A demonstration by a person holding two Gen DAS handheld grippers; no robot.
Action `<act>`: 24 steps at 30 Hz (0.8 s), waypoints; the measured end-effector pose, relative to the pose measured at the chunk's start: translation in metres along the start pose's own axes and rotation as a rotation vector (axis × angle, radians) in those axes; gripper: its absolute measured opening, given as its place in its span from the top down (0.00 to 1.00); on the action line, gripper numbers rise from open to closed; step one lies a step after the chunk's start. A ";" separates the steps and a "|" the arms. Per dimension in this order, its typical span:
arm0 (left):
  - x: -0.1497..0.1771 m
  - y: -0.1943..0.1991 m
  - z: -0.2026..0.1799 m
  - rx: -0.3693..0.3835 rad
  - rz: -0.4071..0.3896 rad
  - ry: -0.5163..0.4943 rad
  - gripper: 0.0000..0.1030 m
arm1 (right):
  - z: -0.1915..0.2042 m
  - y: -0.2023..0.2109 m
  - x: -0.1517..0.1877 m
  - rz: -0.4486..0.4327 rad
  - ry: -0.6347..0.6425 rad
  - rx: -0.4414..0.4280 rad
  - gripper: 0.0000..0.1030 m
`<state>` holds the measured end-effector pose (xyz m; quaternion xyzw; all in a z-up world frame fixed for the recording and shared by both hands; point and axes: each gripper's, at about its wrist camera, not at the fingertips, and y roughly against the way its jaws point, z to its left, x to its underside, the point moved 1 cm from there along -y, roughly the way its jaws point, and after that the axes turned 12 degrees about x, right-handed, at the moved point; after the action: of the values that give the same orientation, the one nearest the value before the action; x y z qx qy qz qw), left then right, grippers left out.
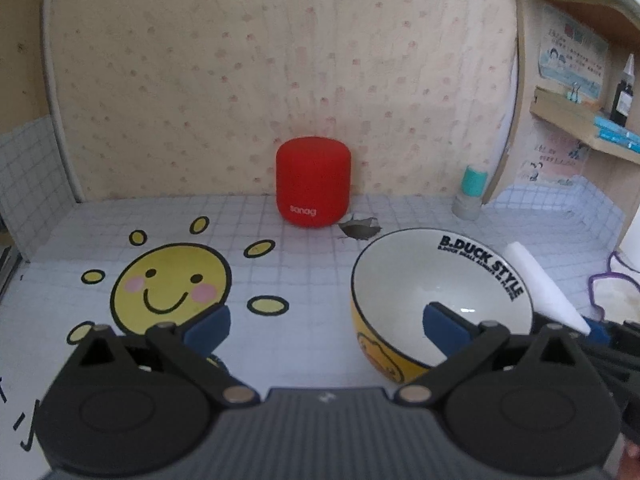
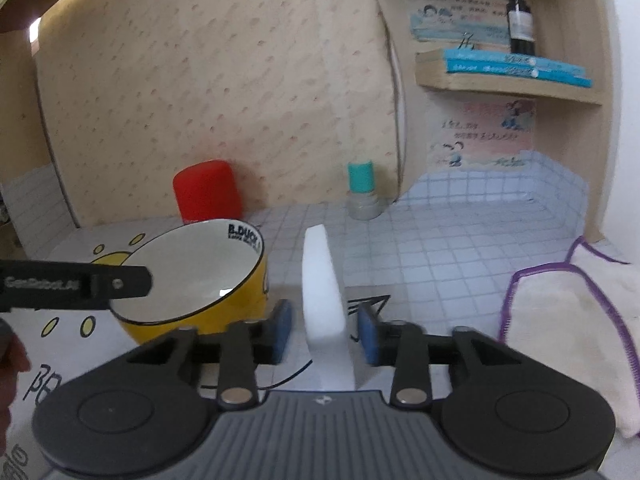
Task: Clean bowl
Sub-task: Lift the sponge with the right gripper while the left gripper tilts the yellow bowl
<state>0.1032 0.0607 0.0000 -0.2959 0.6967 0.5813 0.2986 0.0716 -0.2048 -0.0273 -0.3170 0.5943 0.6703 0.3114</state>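
the yellow b.duck bowl [image 1: 440, 300] stands upright on the grid-patterned tabletop [image 1: 280, 340], at about 4 o'clock from the red sanag speaker [image 1: 313, 182] by the back wall. the left gripper [image 1: 326, 326] is spread wide, its right pad hanging over the bowl's white inside and its left pad over the sun drawing at 9 o'clock; neither pad presses the rim. the right gripper [image 2: 324, 330] has a white sponge block [image 2: 322, 292] standing on edge between its blue pads; a thin gap shows on each side in its own view, so i cannot tell whether it truly pinches it, though the jaws look drawn in close. the sponge sits just beside the bowl at its 3 o'clock. this reads as the step of taking up the cleaning tool. next, i judge, the left must clamp the rim to steady the bowl while the sponge goes in to wipe.
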 end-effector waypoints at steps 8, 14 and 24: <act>0.000 -0.013 -0.001 0.016 0.023 0.017 0.00 | -0.009 0.006 0.000 -0.035 -0.032 0.018 0.84; 0.002 -0.017 -0.004 0.014 0.033 0.006 0.00 | -0.010 0.014 -0.002 -0.065 -0.027 0.018 0.83; 0.002 -0.032 0.007 0.063 0.055 0.082 0.00 | -0.005 0.023 -0.005 -0.097 -0.014 -0.010 0.83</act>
<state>0.1269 0.0626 -0.0229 -0.2909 0.7342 0.5543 0.2629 0.0568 -0.2123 -0.0104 -0.3424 0.5725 0.6597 0.3462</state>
